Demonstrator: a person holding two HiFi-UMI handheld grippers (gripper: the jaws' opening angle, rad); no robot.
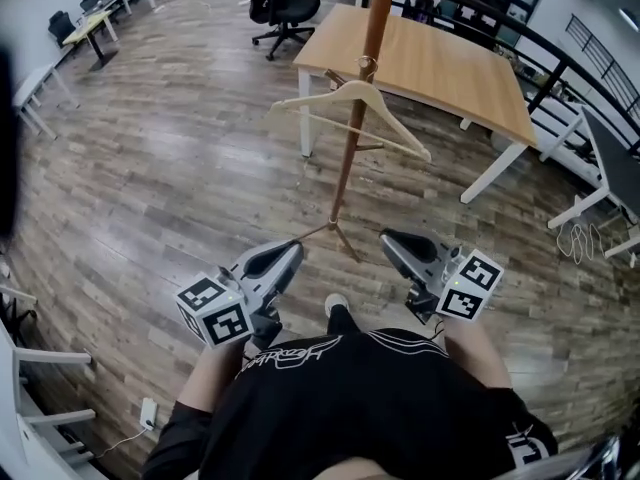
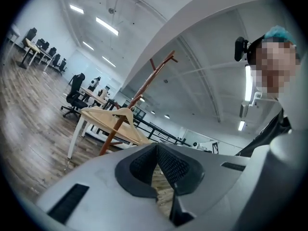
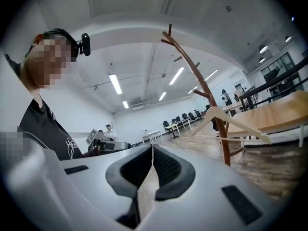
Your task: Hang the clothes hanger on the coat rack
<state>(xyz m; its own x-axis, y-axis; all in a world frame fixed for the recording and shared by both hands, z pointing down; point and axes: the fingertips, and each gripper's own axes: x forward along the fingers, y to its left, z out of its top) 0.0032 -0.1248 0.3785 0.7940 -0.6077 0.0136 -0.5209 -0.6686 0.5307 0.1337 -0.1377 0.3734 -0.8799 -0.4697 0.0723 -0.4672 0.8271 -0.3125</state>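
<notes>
A pale wooden clothes hanger [image 1: 352, 111] hangs by its metal hook on a peg of the brown wooden coat rack [image 1: 358, 88], tilted with its right arm lower. In the left gripper view the hanger [image 2: 120, 117] and the rack [image 2: 139, 96] stand ahead to the left. In the right gripper view the hanger [image 3: 231, 121] and the rack [image 3: 204, 90] stand to the right. My left gripper [image 1: 293, 249] is shut and empty, low near my body. My right gripper [image 1: 386, 238] is also shut with nothing in it. Both are well apart from the hanger.
A light wooden table [image 1: 430, 63] with white legs stands behind the rack. A black office chair [image 1: 278, 10] is at the back. More desks [image 1: 90, 23] line the far left, a dark desk [image 1: 615, 168] the right. The rack's feet [image 1: 335, 230] spread on wood flooring.
</notes>
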